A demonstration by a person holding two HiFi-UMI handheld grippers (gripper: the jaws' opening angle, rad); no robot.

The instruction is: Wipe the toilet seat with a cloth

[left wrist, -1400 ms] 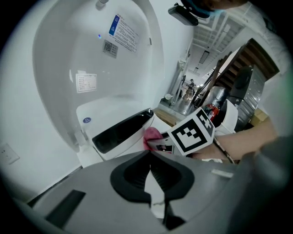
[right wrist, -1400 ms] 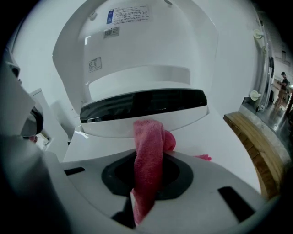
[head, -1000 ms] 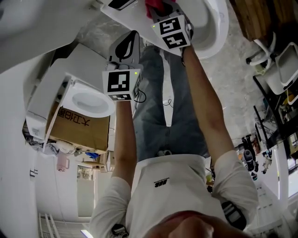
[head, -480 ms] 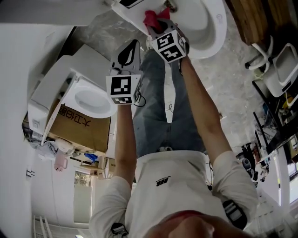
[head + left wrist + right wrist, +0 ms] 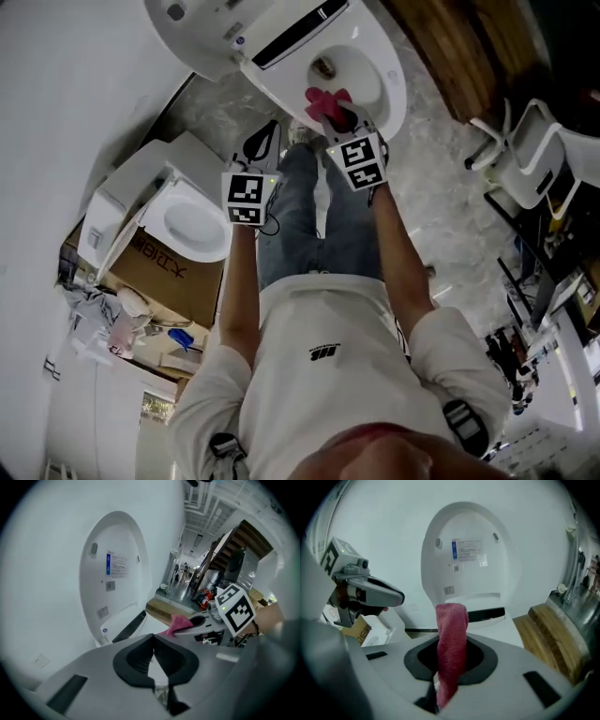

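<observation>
Two grippers have come nearer the white oval plastic toilet seat [image 5: 395, 86] within the second. Right gripper [image 5: 451, 663]: jaws clamped on pink terry cloth [image 5: 451, 625], seat just ahead of them. Left gripper [image 5: 153, 641]: jaws together, empty (idle). We judge wiping imminent.

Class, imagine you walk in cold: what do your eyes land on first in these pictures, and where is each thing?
A pink-red cloth stands out first, clamped in the right gripper before the white toilet, whose lid stands raised behind it. The left gripper hangs alongside, jaws shut on nothing. At the head view's left, a second toilet sits beside a cardboard box.
</observation>
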